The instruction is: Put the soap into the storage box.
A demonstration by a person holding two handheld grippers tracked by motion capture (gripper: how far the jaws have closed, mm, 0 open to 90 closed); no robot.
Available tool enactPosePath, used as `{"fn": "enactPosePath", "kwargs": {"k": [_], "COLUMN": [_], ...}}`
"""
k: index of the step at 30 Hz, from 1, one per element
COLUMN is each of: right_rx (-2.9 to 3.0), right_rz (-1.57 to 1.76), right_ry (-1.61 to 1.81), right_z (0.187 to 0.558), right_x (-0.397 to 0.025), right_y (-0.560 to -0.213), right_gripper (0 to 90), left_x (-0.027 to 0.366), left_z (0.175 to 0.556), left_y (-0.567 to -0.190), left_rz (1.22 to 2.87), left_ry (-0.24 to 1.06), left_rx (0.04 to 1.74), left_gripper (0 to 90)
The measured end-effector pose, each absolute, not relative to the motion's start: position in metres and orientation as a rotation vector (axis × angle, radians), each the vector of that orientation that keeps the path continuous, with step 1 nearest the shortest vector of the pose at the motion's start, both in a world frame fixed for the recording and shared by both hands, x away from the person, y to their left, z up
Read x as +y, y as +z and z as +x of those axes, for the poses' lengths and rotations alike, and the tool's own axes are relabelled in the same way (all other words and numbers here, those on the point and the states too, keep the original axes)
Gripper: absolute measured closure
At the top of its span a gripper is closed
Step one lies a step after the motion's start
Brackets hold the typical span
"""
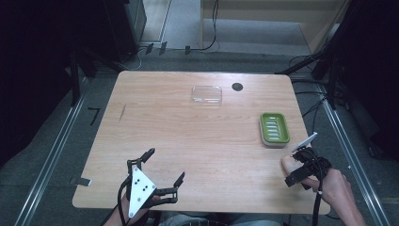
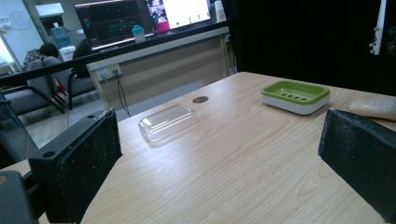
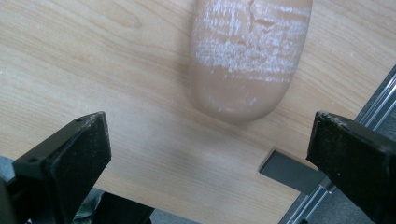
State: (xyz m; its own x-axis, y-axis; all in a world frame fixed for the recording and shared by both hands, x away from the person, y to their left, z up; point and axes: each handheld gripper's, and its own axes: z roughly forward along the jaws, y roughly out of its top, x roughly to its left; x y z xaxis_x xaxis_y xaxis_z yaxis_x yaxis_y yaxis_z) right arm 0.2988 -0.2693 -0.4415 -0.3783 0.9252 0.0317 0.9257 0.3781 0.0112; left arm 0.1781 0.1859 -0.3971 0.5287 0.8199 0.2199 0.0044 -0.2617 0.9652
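Wooden table (image 1: 197,141), one: pale laminate with visible grain, rounded corners, one dark round grommet (image 1: 237,86) near the far edge.

Soap bar (image 1: 288,163), one: peach-tan, rounded oblong, lying flat near the right edge, just short of the green dish. Seen from the right gripper view (image 3: 250,56) as cracked and streaked with white scuffing, detail lost from above; glimpsed at the right margin of the left gripper view (image 2: 376,106).

Soap dish (image 1: 275,128), one: green slotted tray on a white base, rectangular with rounded corners. Slots counted clearest in the left gripper view (image 2: 295,95).

Clear plastic lid (image 1: 206,94), one: transparent, rectangular, domed, resting alone toward the far middle, well apart from the dish.

Left gripper (image 1: 164,170), one: black jaws spread wide, holding nothing, near the front edge.

Right gripper (image 3: 210,154), one: jaws wide apart, empty, poised over the soap's near end without touching.

Monitors and chairs beyond the table, shown in the left gripper view.
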Motion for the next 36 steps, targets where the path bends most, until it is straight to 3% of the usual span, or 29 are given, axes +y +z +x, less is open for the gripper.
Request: {"fn": "enactPosePath", "kwargs": {"k": [36], "right_rx": [-2.485], "right_rz": [-1.794], "right_ry": [-0.032], "right_z": [0.344], "right_x": [-0.27], "right_y": [-0.458], "right_gripper": [0.2], "left_x": [0.185], "left_z": [0.178], "left_y": [-0.397], "left_rz": [1.66], "left_ry": [0.922], "left_rx": [0.69], "left_gripper": [0.0]}}
